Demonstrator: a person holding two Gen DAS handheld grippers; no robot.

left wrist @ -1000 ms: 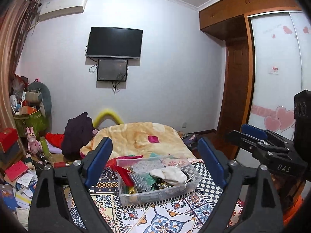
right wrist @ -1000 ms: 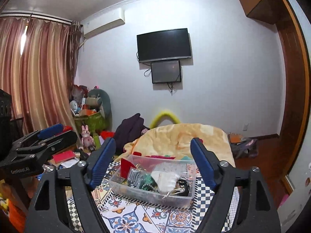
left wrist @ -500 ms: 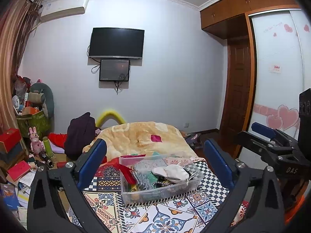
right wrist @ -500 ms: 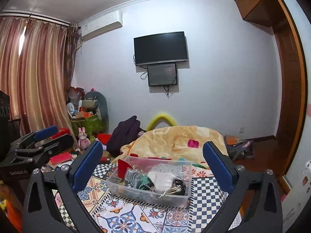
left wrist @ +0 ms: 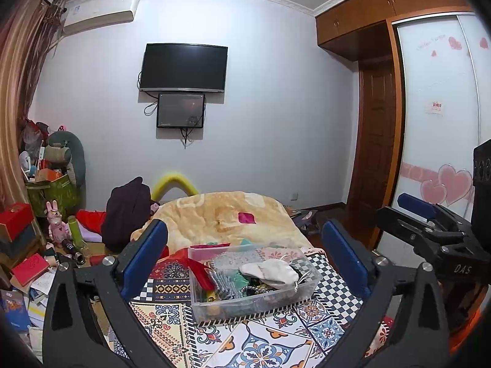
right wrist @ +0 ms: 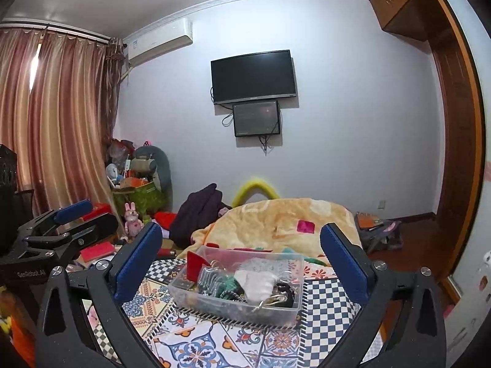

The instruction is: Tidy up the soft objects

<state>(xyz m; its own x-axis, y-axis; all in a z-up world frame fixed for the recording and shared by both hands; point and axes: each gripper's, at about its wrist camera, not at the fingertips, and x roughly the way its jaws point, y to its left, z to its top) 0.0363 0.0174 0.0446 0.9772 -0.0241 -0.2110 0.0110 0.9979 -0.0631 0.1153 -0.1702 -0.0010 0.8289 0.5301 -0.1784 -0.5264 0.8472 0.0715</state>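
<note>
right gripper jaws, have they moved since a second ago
Yes. The right gripper jaws have just been opening: both pads now stand outside the clear bin, nothing between them pressed.

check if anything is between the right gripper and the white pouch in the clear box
Nothing visible blocks it. The right gripper is open and empty, and the white pouch lies on top of the other things in the clear box, which has no lid. Only the box's near wall stands lower in front.
</note>
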